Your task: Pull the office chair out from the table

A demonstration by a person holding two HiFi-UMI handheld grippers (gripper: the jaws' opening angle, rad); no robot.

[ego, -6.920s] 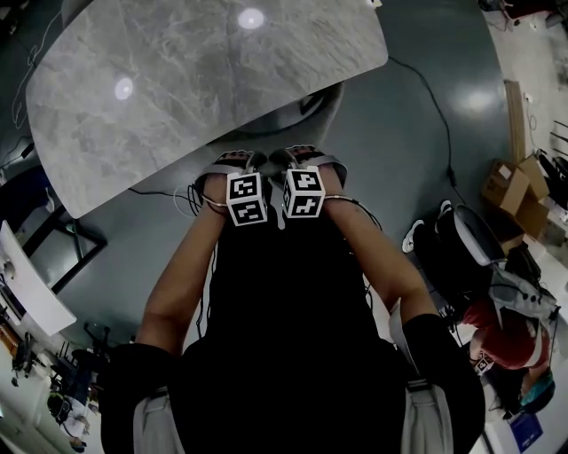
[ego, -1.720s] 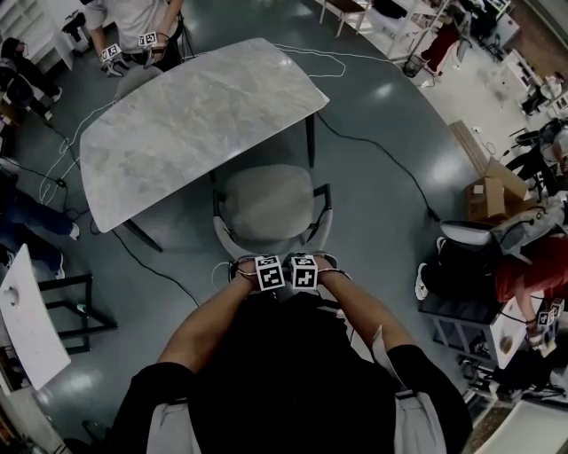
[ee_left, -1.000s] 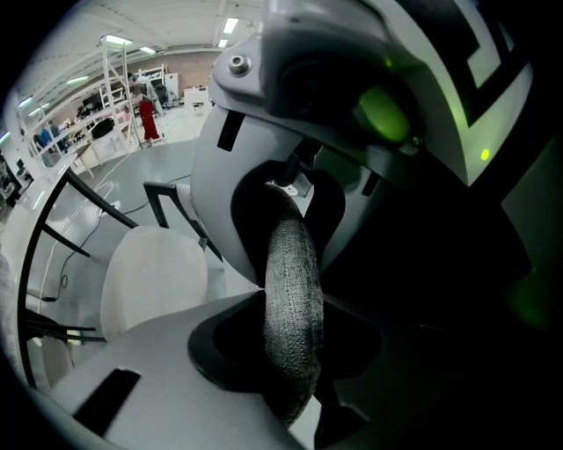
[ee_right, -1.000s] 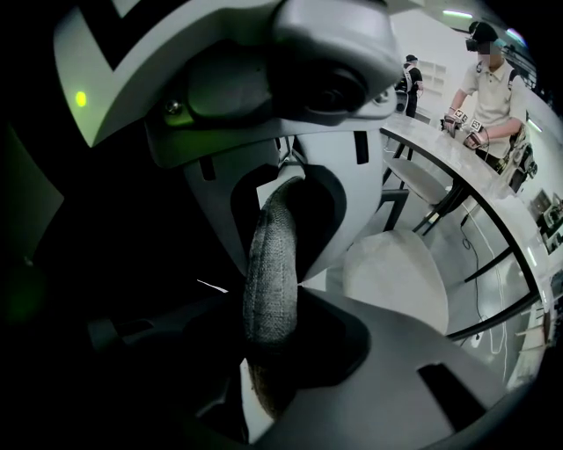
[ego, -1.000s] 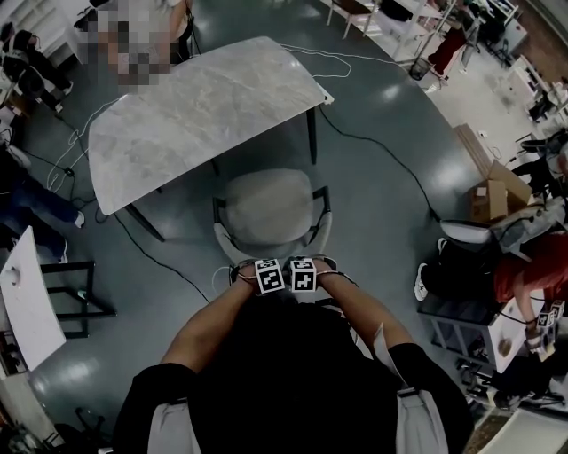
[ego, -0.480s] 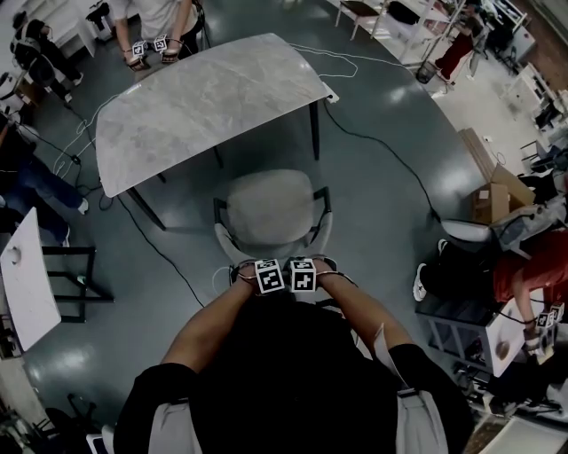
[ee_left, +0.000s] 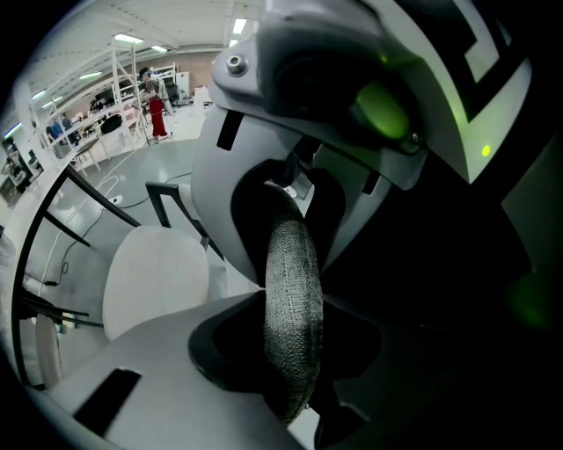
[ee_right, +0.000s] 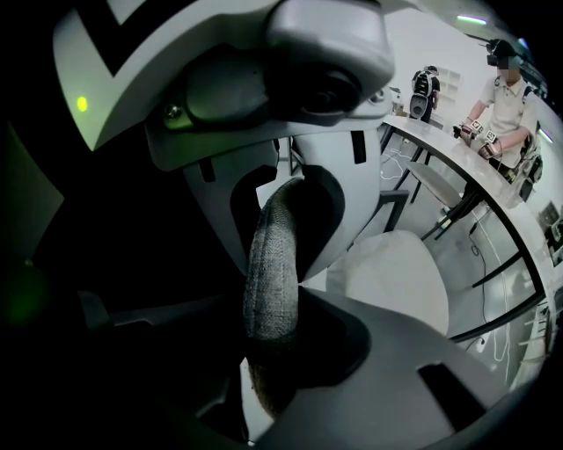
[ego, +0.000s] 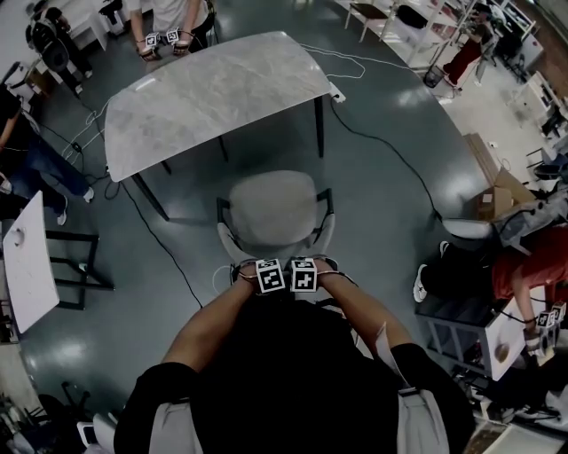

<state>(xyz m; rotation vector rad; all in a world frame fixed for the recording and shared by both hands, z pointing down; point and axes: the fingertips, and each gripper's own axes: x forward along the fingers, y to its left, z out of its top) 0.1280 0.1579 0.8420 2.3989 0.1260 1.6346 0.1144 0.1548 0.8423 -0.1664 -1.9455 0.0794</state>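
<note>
The office chair [ego: 271,208], with a pale grey seat and black arms, stands on the floor just in front of the marble-topped table [ego: 222,93], its seat out from under the top. My left gripper [ego: 259,266] and right gripper [ego: 311,264] sit side by side on the top rim of the backrest, close to my body. In the left gripper view the grey woven backrest edge [ee_left: 293,325] is pinched between the jaws, with the seat [ee_left: 154,277] beyond. The right gripper view shows the same edge [ee_right: 271,290] clamped and the seat [ee_right: 396,281] behind it.
A person with grippers [ego: 169,27] stands at the table's far end. A cable [ego: 390,151] runs across the floor at the right. Cardboard boxes [ego: 493,191] and a seated person [ego: 524,257] are at the right; a white board [ego: 27,266] and black stand [ego: 75,262] at the left.
The chair and both grippers have moved back from the table: the gap between seat and table edge has grown. Both grips on the backrest are unchanged.
</note>
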